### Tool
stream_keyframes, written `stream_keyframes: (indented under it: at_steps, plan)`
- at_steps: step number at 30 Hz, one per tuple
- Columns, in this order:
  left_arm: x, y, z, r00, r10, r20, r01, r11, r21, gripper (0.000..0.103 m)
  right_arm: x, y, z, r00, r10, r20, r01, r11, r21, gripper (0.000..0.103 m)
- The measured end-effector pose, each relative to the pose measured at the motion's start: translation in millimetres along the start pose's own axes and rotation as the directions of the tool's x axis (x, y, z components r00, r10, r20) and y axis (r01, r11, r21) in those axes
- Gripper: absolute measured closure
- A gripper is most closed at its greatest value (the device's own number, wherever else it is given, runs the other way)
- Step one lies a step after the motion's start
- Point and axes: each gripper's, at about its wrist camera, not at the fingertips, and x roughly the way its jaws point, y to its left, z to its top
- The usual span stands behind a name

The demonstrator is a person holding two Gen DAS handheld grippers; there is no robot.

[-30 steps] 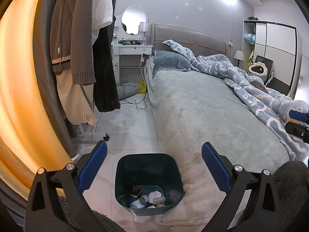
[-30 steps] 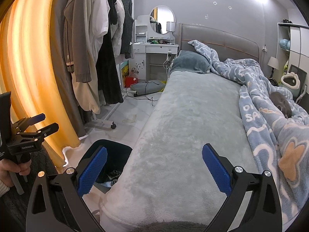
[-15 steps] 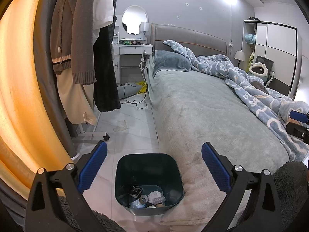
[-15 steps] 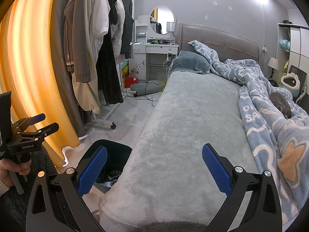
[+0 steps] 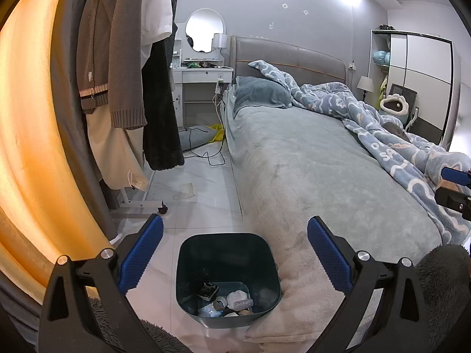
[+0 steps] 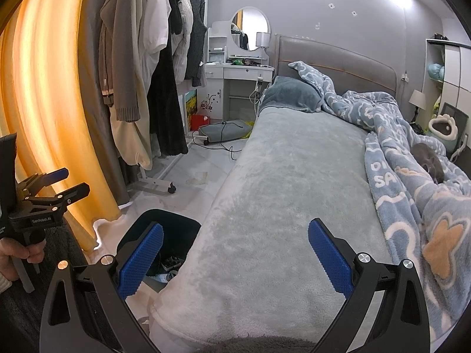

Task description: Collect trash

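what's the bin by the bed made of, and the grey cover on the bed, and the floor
The bin looks like moulded plastic, dark teal, with smooth walls, rounded corners and a faint sheen. The grey bed cover looks like plush fleece, matte and fuzzy, with nap marks. The floor seems to be glossy pale tile, marble-veined, with grout lines.

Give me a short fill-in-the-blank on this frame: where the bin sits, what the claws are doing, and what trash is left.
1. The dark bin stands on the floor against the foot of the ____.
2. Both the left claw and the right claw are ____ and hold nothing.
3. A crumpled clear wrapper lies on the white ____.

Missing words: bed; open; floor
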Motion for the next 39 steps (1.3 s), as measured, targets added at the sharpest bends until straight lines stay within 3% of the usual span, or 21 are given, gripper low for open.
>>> stream_keyframes:
  at_steps: [39]
  plan:
    - [1.3,3.3,-1.2,1.000,0.005,-0.005,-0.005,1.000,0.002,0.003,-0.3,1.1,0.3,1.000,-0.001,-0.001,0.001,1.000,-0.004,0.003]
